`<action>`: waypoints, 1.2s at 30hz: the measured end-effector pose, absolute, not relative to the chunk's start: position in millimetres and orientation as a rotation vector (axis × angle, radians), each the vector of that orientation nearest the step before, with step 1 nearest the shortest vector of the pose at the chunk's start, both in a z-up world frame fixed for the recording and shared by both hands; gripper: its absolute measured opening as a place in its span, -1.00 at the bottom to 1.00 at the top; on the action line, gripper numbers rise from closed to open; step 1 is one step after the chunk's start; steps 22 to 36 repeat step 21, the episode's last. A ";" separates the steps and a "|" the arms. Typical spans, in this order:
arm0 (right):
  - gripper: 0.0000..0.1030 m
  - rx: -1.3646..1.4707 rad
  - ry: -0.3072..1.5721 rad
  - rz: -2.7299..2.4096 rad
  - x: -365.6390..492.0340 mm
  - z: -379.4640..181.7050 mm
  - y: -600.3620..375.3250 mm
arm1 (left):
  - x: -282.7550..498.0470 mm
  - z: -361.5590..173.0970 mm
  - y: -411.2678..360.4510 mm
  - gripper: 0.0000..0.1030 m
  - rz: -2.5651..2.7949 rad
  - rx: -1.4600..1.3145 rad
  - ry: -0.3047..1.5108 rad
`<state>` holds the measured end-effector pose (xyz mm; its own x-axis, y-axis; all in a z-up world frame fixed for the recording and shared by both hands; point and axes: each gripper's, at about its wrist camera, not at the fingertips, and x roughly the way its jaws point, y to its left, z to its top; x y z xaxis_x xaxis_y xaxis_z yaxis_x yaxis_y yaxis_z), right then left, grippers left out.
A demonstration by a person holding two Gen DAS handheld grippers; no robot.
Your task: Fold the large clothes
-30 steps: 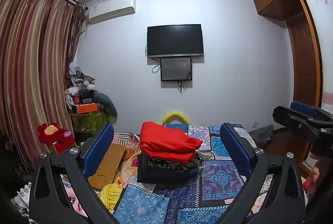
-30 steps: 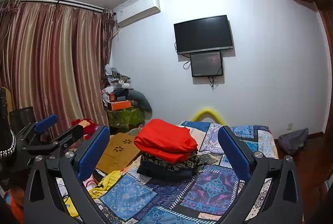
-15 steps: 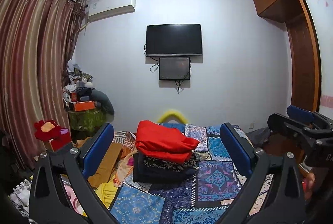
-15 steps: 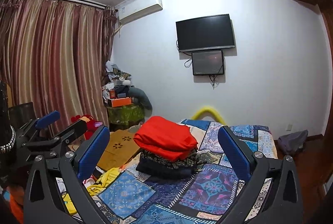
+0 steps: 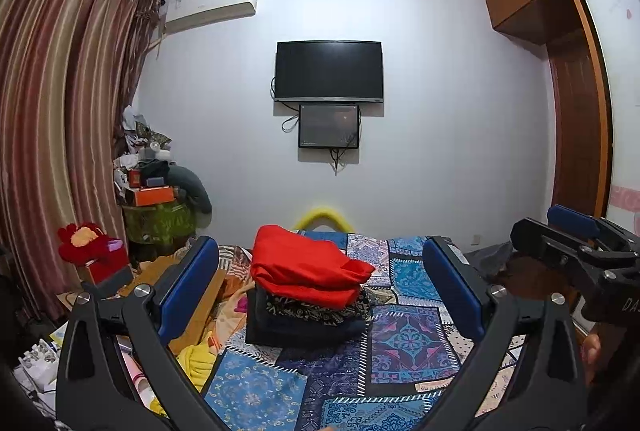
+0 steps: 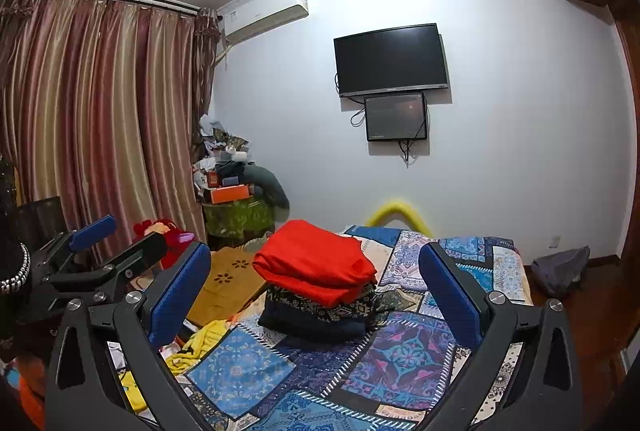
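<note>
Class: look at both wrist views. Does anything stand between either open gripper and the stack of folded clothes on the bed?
Nothing visible does. Only bare patchwork bedspread lies between the left gripper, the right gripper and the stack of folded clothes.

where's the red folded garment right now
In both wrist views the red folded garment sits mid-frame on top of a stack of darker folded clothes, on the patchwork bedspread, below the wall TV.
</note>
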<state>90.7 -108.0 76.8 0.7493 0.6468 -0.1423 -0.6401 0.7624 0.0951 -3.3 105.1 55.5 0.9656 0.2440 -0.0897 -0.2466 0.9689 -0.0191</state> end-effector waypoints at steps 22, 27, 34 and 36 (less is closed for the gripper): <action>1.00 0.029 0.189 0.689 93.0 70.2 -102.4 | 1.9 48.3 112.2 0.99 0.226 -0.058 0.118; 1.00 0.029 0.189 0.689 93.0 70.2 -102.4 | 1.9 48.3 112.2 0.99 0.226 -0.058 0.118; 1.00 0.029 0.189 0.689 93.0 70.2 -102.4 | 1.9 48.3 112.2 0.99 0.226 -0.058 0.118; 1.00 0.029 0.189 0.689 93.0 70.2 -102.4 | 1.9 48.3 112.2 0.99 0.226 -0.058 0.118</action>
